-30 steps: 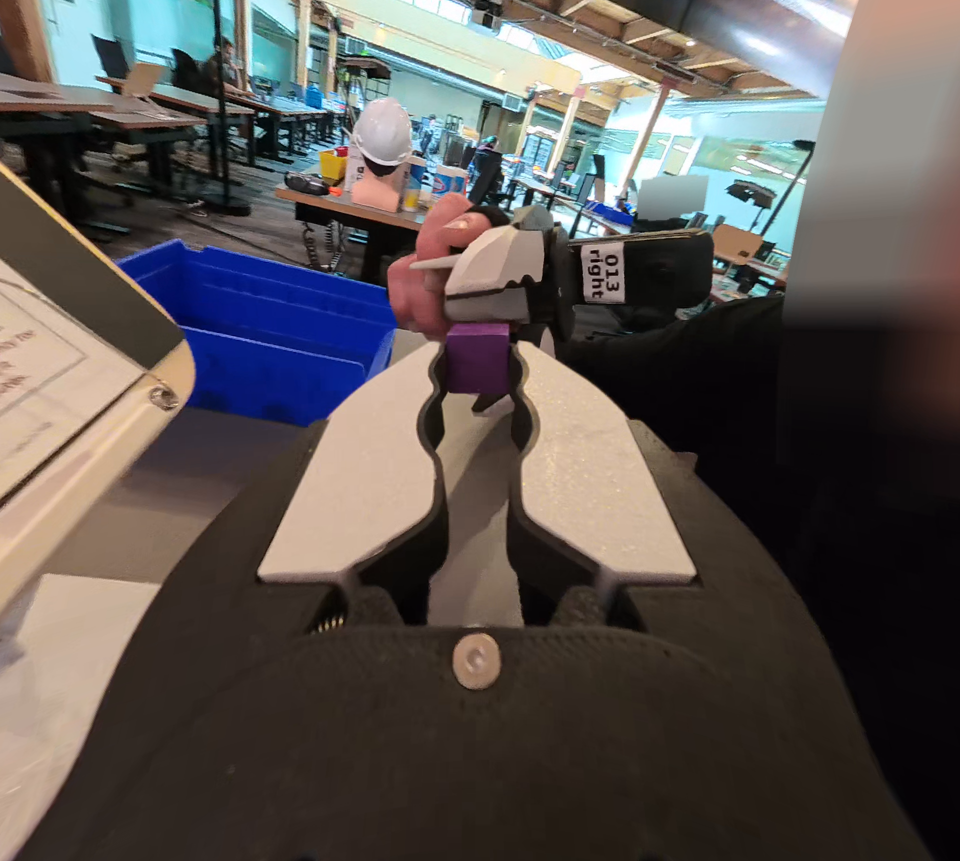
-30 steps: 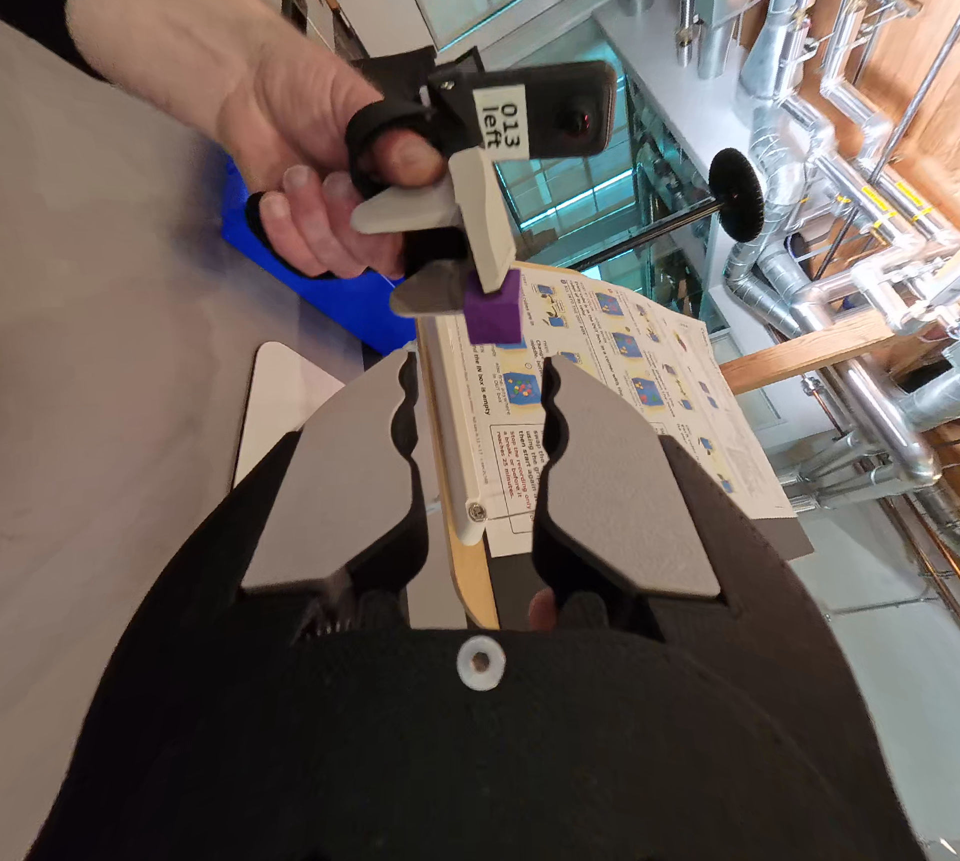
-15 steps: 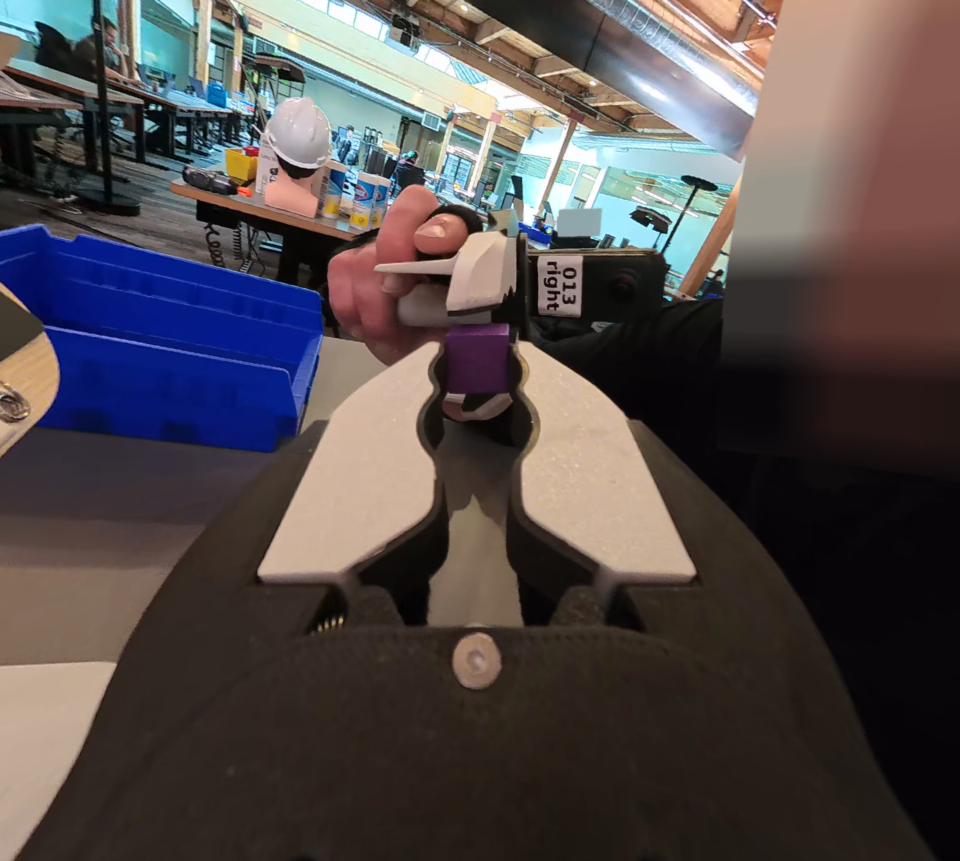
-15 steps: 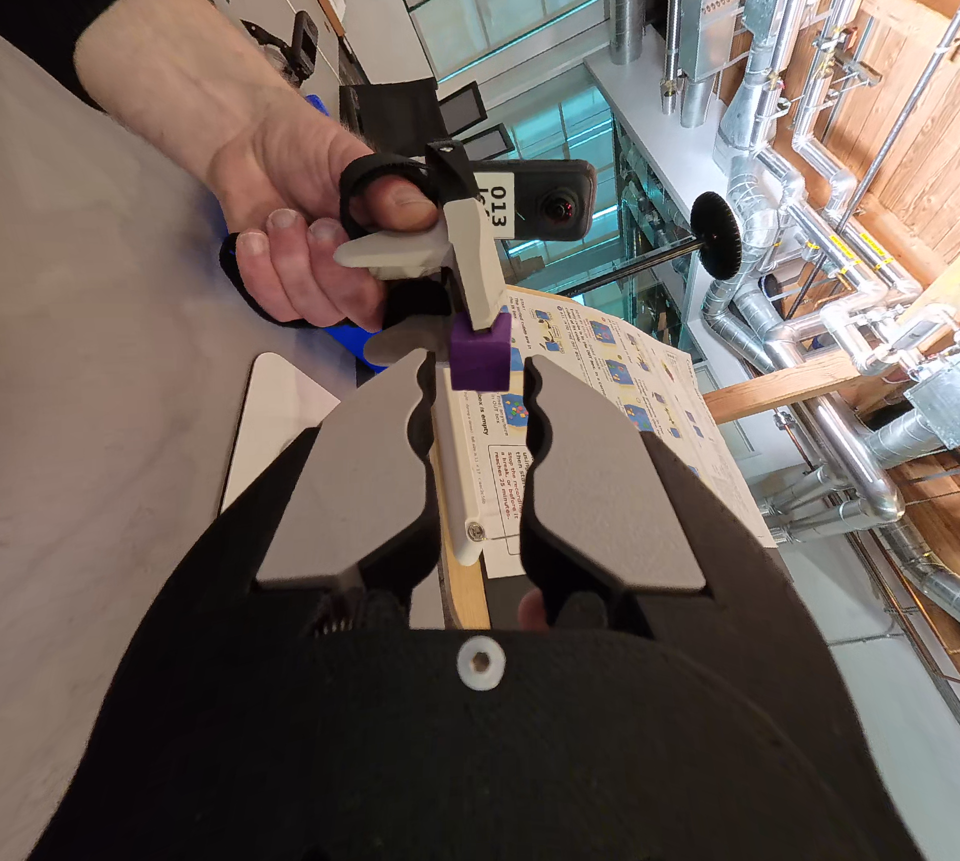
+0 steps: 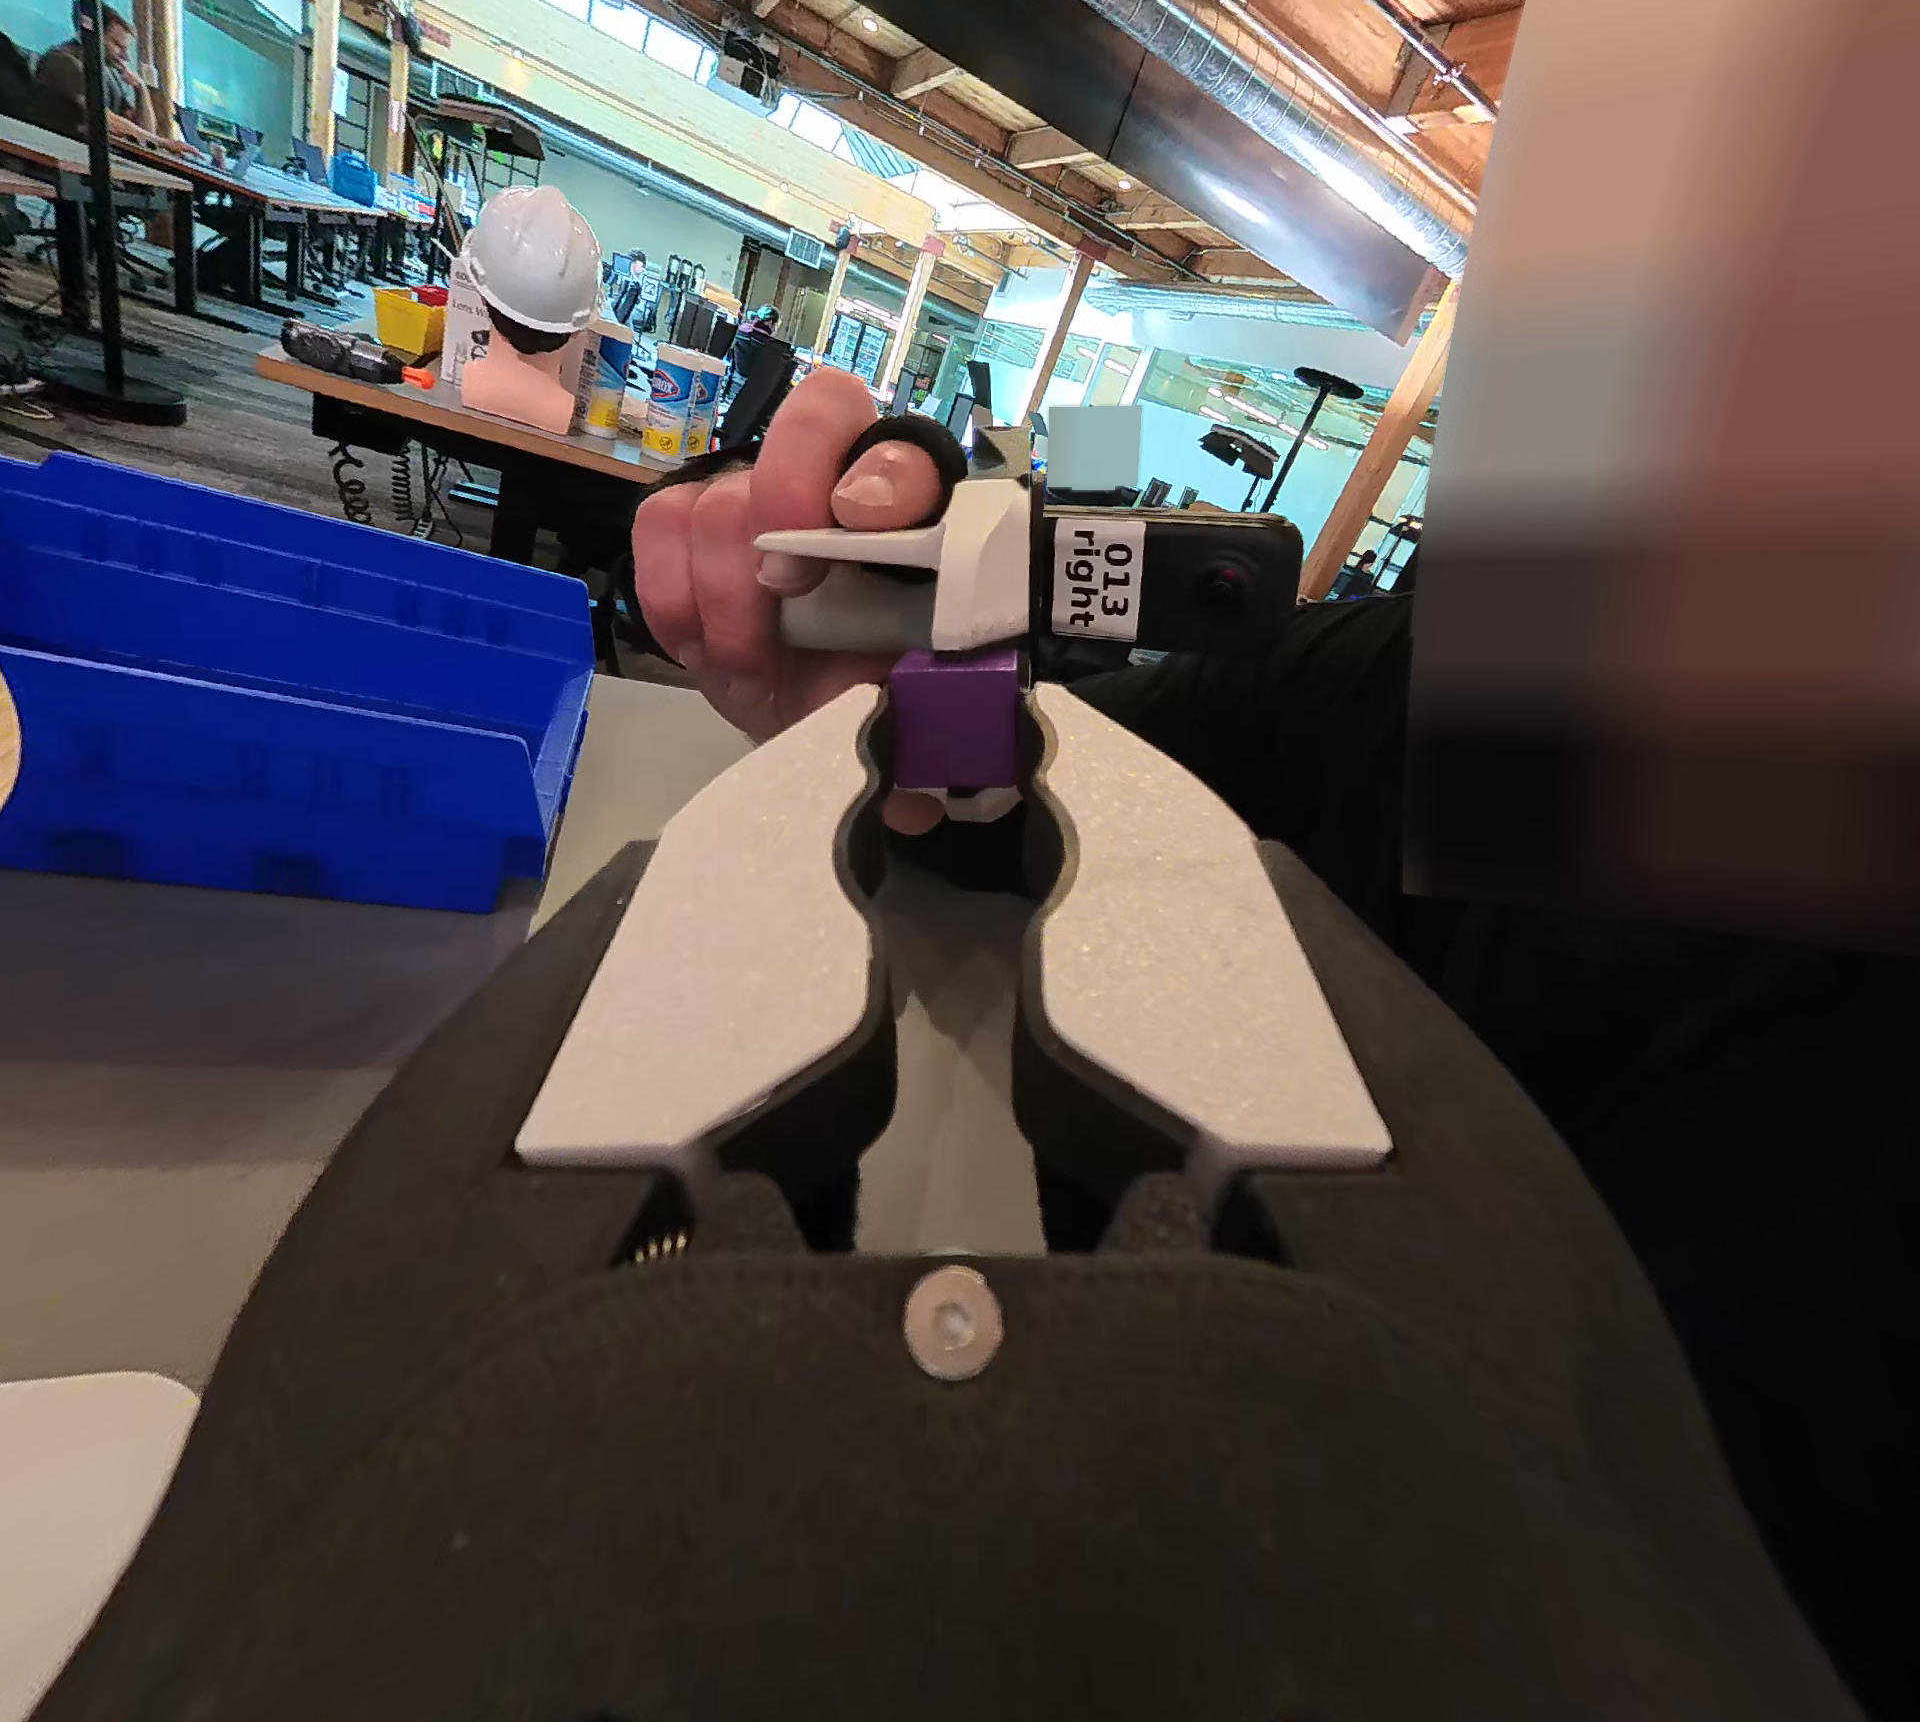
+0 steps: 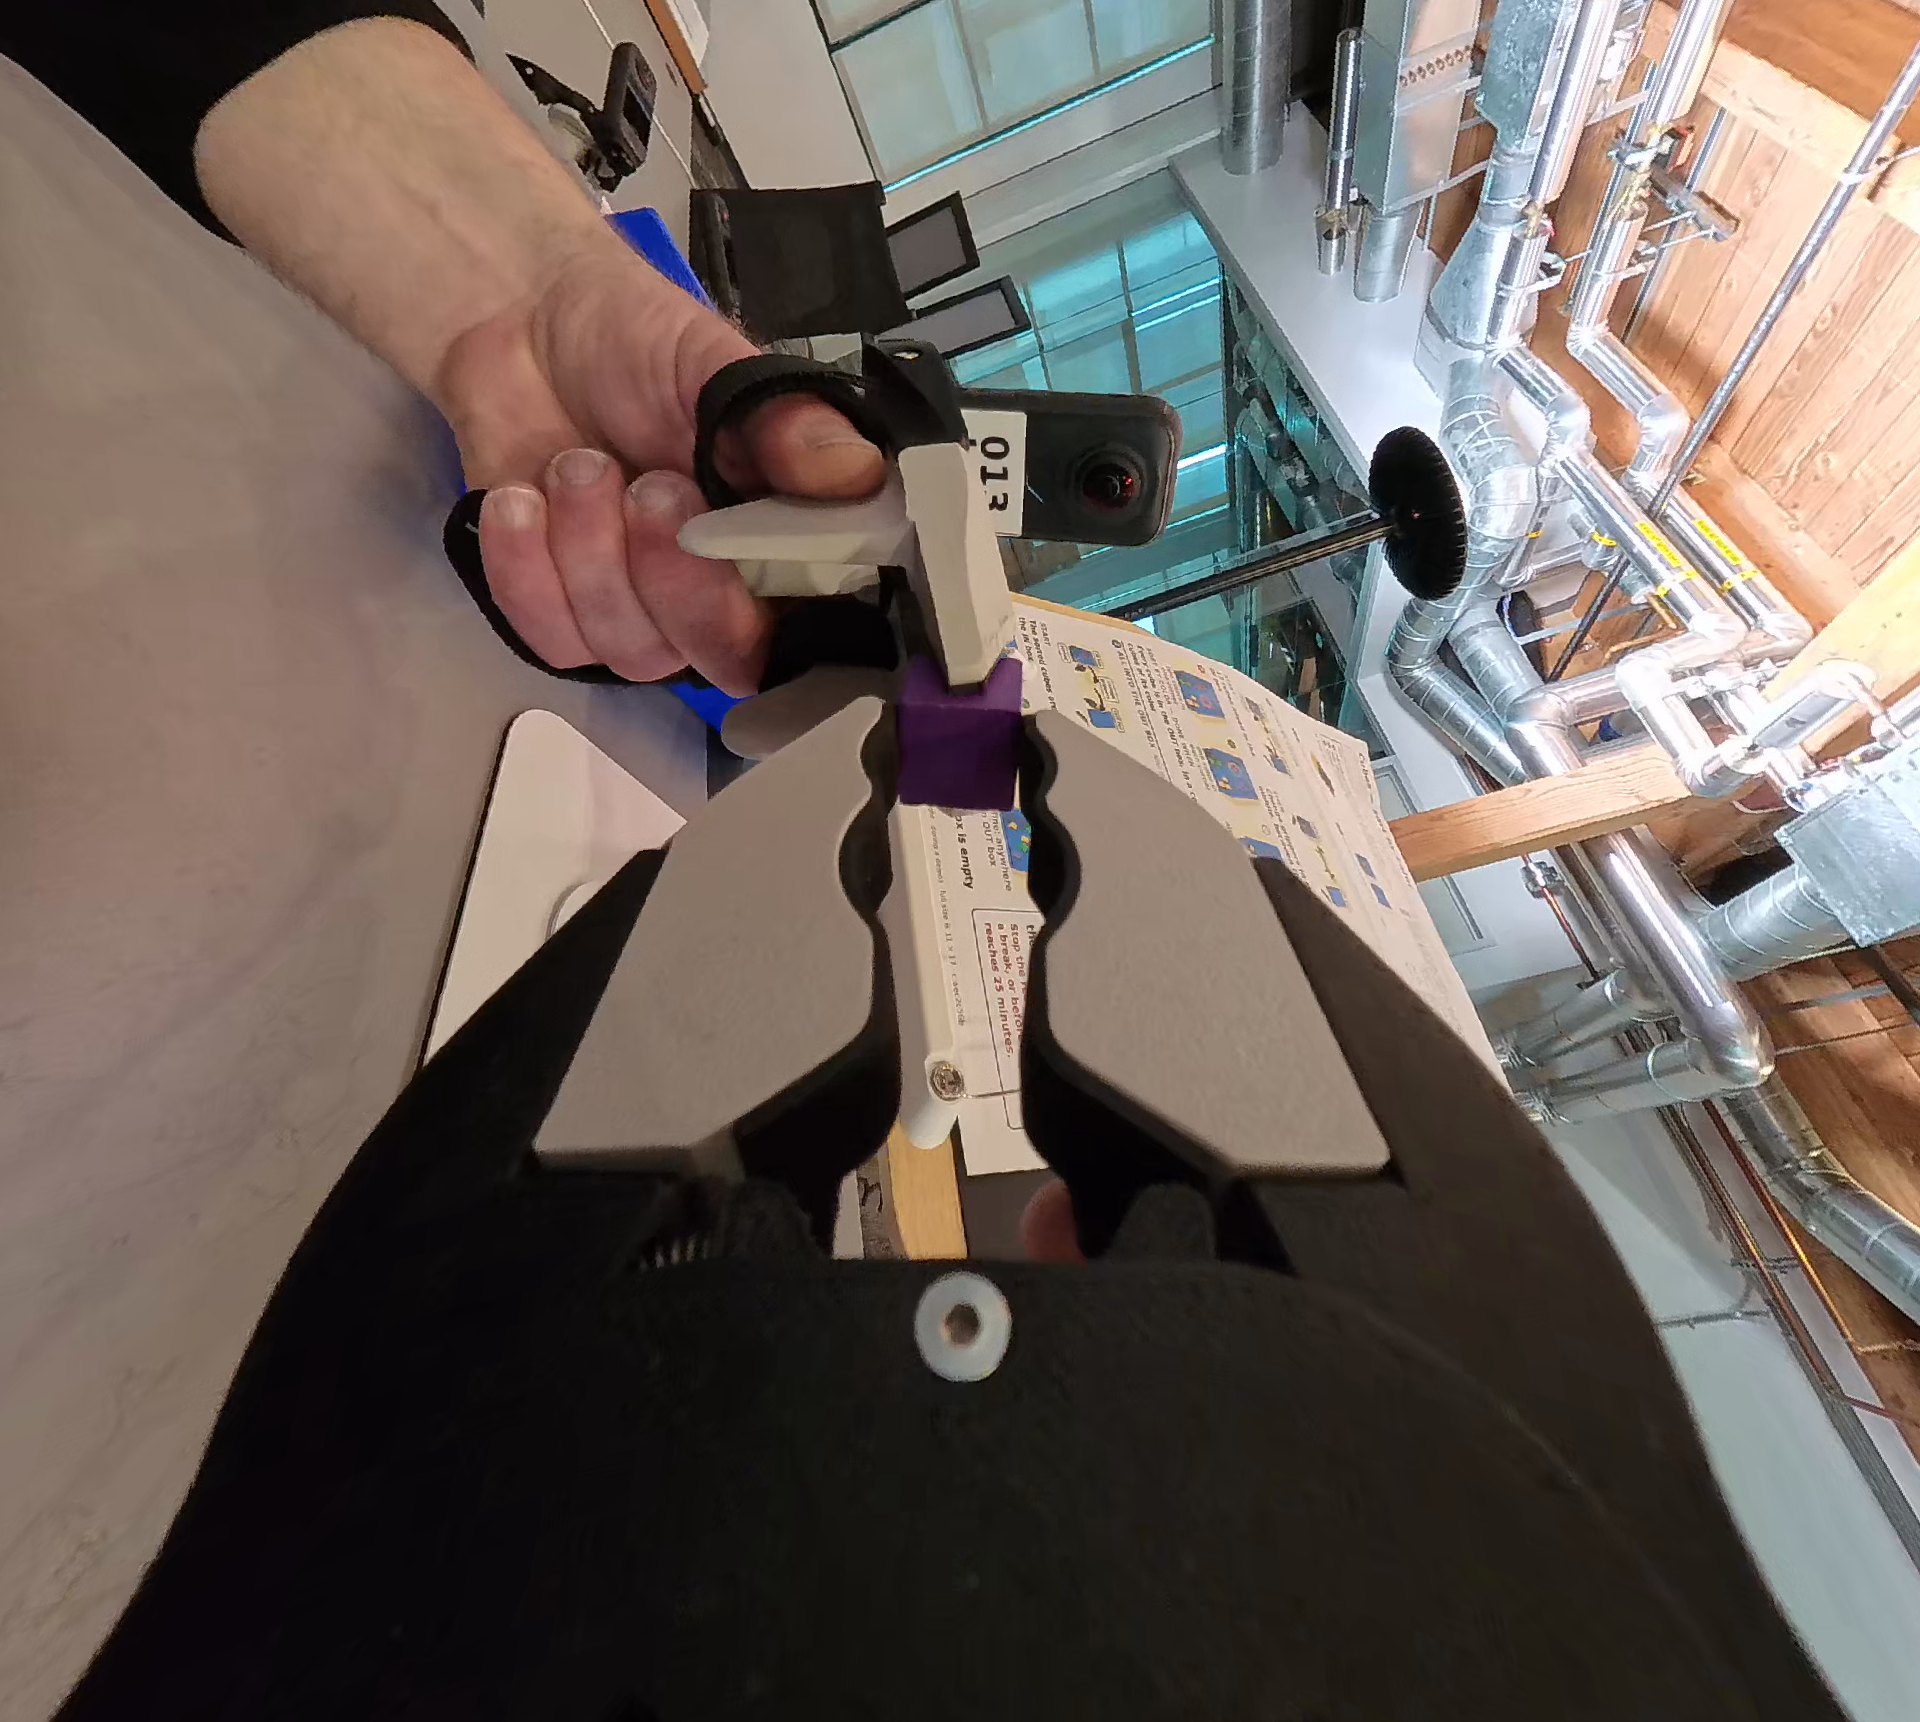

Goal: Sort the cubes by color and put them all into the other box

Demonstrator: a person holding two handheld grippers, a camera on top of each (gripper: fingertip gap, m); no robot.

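We note the purple cube (image 5: 952, 730) held in mid-air above the grey worktop (image 5: 156, 1028), caught between both tools at once. In the left wrist view the left hand-held gripper (image 5: 952, 742) is closed on the cube, its two pale fingers pressing the cube's left and right faces near their tips. The right hand-held gripper (image 5: 961, 716) meets it head-on, turned a quarter turn relative to the left one, so one of its fingers lies on the cube's top face and the other shows just under the cube. In the right wrist view the same cube (image 6: 954, 742) sits between the right hand-held gripper's (image 6: 954, 747) grey fingertips, which touch its sides; the grip is closed on the cube. There the left hand-held gripper (image 6: 935, 696) comes in from above, one pale finger resting on the cube's upper face. A bare hand (image 6: 613, 509) with a black strap around the thumb works that tool. A blue box (image 5: 270, 706) stands on the worktop to the left in the left wrist view, well apart from the cube. An illustrated instruction sheet (image 6: 1195, 799) on a tilted board stands behind the cube in the right wrist view.
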